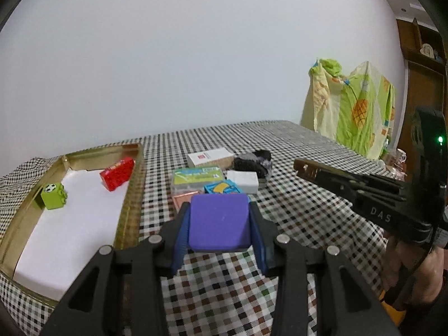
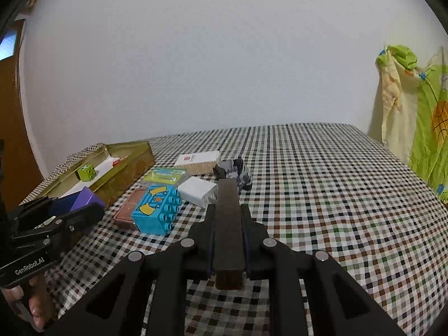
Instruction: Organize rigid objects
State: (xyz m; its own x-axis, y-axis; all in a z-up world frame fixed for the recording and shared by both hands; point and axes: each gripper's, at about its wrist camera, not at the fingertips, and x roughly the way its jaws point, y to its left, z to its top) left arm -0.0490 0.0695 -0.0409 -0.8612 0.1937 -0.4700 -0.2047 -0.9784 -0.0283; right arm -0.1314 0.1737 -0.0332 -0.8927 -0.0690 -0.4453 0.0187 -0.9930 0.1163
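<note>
While both loads are carried clear of the checked surface (image 2: 322, 184), the nearest risks lie in the grips themselves. A purple block (image 1: 219, 222) is pinched between the jaws of the left gripper (image 1: 219, 224), held by its two side faces only; its smooth, rounded edges could let it slide forward and drop if the gripper is tipped further down. A dark wooden bar (image 2: 228, 224) is clamped narrowly in the right gripper (image 2: 228, 240), with most of its length standing out past the jaws, so it could pivot or be levered loose if its far end is knocked. That far end points at the cluster just beyond: a blue brick (image 2: 156, 210), a white box (image 2: 197, 190), a green-labelled case (image 1: 197, 177) and a dark crumpled cloth (image 2: 235, 173). A low sweep could scatter these.

Further left, the gold tray (image 1: 131, 193) already holds a green cube (image 1: 53, 196) and a red brick (image 1: 117, 173). Its raised rim could be caught by either load if it is approached too low, and the pieces inside could be struck if the block is released from too high. With both grippers probably bound for the same tray, a collision between them is also judged possible.
</note>
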